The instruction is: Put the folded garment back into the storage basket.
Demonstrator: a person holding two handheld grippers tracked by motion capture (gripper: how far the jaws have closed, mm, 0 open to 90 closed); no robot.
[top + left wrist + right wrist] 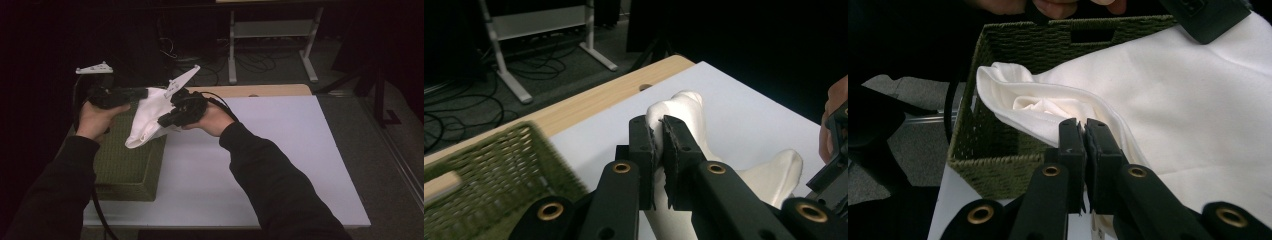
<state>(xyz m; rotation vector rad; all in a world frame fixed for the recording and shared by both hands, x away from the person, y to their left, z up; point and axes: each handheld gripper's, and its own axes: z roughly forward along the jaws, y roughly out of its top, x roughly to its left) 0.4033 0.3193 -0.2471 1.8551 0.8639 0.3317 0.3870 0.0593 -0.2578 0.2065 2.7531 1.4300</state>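
- Holding a white cloth [150, 117] in the air between both tools, above the right edge of the green woven basket [125, 170] at the left end of the counter [280, 150].
- Left hand-held gripper [142, 93]: jaws clamped together on a bunched edge of the cloth; the left gripper view shows fabric pinched between the pads [659, 150].
- Right hand-held gripper [165, 120]: jaws pressed together on a folded edge of the cloth, seen in the right gripper view [1084, 150]. The pinch looks thin, close to the hem.
- Cloth hangs in a loose triangle, low corner dangling toward the basket's right rim. Rest of it is slack and folded over itself.
- Basket sits on the left, near part of the counter; the interior looks empty from above.
- Likely step: spreading or folding the cloth, or dropping it into the basket. Can't settle which.
- Risks from here:
  - Right grip is shallow. Any pull apart could strip the hem out and drop that side.
  - Left grip holds a bunch, not a flat edge. Layers can slide inside the bite, so the cloth comes out skewed.
  - Dangling corner is near the basket rim. Lowering without moving left may snag the weave or leave it draped outside.
  - Basket sits near the counter's left edge. A tug on a snagged corner could drag or tip it.
  - Trailing cables hang close to the cloth and may catch.
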